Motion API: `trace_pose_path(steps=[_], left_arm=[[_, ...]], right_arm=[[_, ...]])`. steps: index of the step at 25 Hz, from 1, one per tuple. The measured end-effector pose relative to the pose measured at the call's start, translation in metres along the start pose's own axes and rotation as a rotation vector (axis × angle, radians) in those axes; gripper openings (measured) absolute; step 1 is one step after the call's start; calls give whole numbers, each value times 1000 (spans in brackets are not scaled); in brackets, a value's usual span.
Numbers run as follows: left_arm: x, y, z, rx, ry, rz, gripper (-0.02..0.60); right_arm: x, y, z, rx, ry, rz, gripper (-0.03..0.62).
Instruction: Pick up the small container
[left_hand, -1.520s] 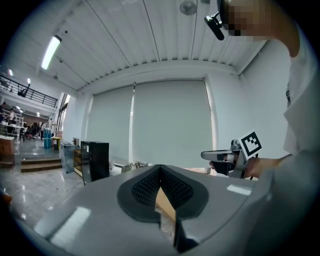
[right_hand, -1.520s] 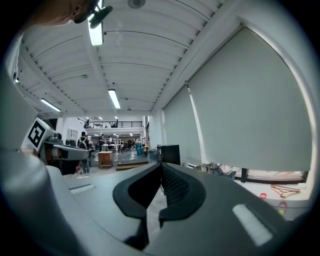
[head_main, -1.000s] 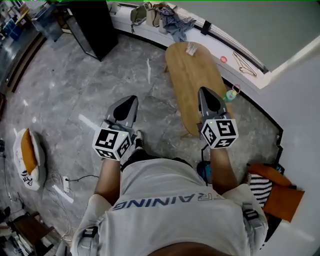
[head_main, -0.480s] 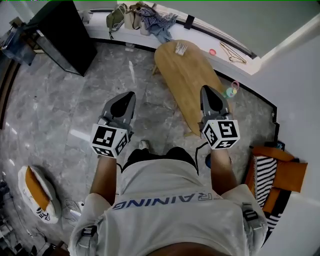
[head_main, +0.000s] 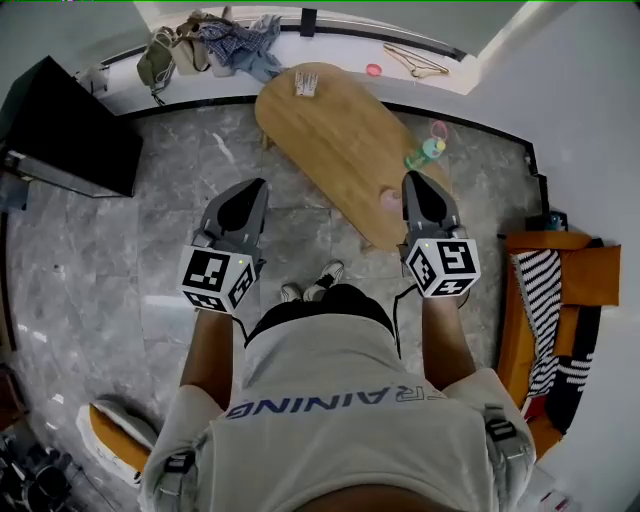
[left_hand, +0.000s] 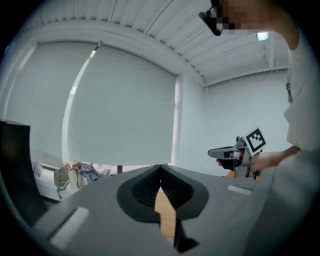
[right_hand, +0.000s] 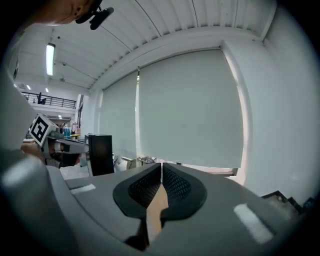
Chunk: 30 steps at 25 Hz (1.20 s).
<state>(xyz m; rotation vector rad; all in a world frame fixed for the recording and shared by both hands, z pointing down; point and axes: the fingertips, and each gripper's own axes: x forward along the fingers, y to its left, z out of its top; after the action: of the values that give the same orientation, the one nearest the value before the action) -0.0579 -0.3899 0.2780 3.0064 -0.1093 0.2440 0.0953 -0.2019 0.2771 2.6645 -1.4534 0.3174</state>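
1. Fingers of L gripper (head_main: 248, 195) and R gripper (head_main: 414, 185) are both clenched, w/ nothing between them.
2. Container (head_main: 390, 199), prob. the small pinkish thing, sits on the worktop (head_main: 330, 130) at its near end, just left of your R tips. It's too small to tell shape or long axis.
3. R is much nearer. L hangs over the floor (head_main: 200, 150), well apart from it.
4. You'd need R fingers released and swung slightly left.
5. The green bottle (head_main: 425, 152) is beyond the R tips; don't mix them up.
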Motion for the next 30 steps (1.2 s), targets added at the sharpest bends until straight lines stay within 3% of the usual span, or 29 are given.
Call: trace_pose_path(steps=[11,17,24,30], left_arm=[[141,-74,20,108,21,-219,2],[203,-107,12,130,79,-312,2],[261,-150,4,156,102,-489,2],[300,-157,-6,171,137,-622,2]], right_arm=[[-17,-136,-24,111,-59,-211,17],[-29,-190,-42,170,-46,-314,18],[-61,-221,-57,214,-30,-483,20],[-62,-227,-70,242,23,-609,21]])
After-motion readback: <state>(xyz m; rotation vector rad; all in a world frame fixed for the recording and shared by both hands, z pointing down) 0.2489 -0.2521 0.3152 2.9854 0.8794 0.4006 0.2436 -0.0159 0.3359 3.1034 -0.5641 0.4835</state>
